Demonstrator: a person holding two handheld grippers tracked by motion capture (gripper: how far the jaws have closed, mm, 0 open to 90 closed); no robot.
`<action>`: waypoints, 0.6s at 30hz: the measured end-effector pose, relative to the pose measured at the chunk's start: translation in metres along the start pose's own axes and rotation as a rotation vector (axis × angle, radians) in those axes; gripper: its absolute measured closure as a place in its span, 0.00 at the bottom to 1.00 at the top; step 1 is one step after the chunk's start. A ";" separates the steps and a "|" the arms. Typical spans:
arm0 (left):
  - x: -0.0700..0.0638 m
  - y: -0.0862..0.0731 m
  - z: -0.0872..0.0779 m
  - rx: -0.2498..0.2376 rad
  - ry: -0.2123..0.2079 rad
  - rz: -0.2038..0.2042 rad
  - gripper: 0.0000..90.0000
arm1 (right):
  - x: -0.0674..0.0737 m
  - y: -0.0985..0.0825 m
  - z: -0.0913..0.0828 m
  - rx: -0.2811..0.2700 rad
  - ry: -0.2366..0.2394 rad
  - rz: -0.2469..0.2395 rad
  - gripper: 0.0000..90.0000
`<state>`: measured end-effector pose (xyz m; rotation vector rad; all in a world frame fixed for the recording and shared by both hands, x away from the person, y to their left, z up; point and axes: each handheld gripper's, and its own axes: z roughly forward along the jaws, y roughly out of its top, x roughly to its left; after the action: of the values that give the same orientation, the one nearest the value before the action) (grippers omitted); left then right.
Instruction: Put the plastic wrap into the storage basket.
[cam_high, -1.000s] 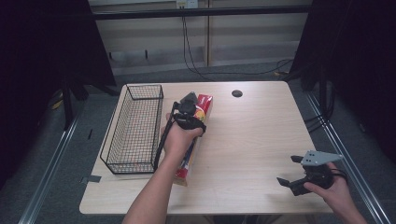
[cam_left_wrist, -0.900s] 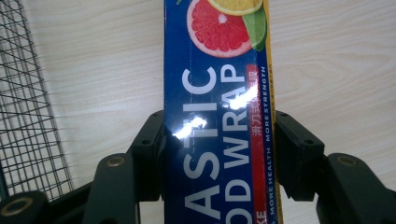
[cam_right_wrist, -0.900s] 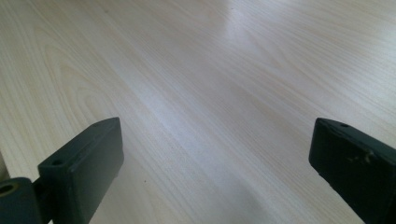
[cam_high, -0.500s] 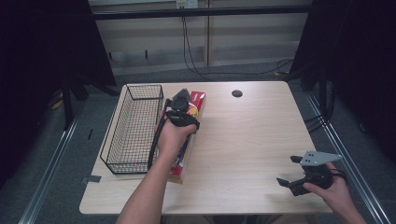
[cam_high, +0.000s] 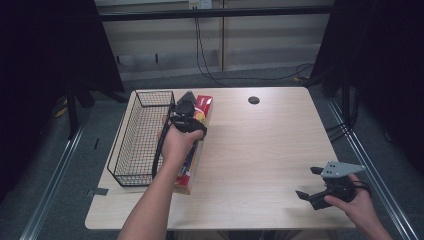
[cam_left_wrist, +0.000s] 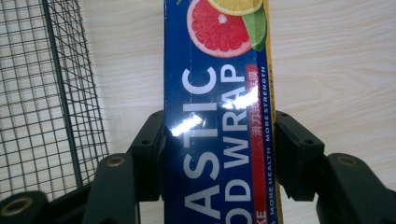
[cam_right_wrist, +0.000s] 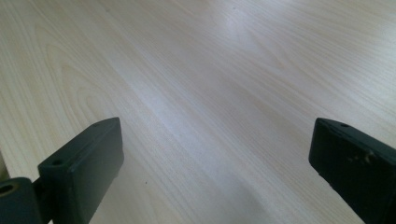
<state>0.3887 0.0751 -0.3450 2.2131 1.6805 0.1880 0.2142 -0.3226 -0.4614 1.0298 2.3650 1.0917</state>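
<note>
High view shows my plastic wrap box (cam_high: 196, 131) just right of the wire basket (cam_high: 141, 136), not yet inside, so I judge the transfer remains; its long axis runs parallel to the basket's long side; left gripper (cam_left_wrist: 219, 154) clamps the box's sides; right gripper (cam_high: 315, 184) gapes, well right of the basket.

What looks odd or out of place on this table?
Nothing stands out. The left gripper is shut on a plastic wrap box beside the wire basket; the box looks undamaged. The right gripper is open over bare table.
</note>
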 end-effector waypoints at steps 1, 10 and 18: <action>0.001 0.000 -0.001 -0.002 -0.003 -0.003 0.49 | 0.000 0.000 0.000 -0.001 0.000 0.001 0.03; 0.009 0.003 -0.010 -0.005 0.003 -0.020 0.49 | 0.000 0.000 0.000 -0.002 -0.003 -0.005 0.03; 0.018 0.004 -0.017 -0.007 0.009 -0.036 0.49 | 0.001 0.001 0.000 -0.003 -0.001 -0.008 0.03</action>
<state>0.3918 0.0943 -0.3302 2.1780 1.7210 0.1942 0.2139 -0.3214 -0.4611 1.0183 2.3640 1.0912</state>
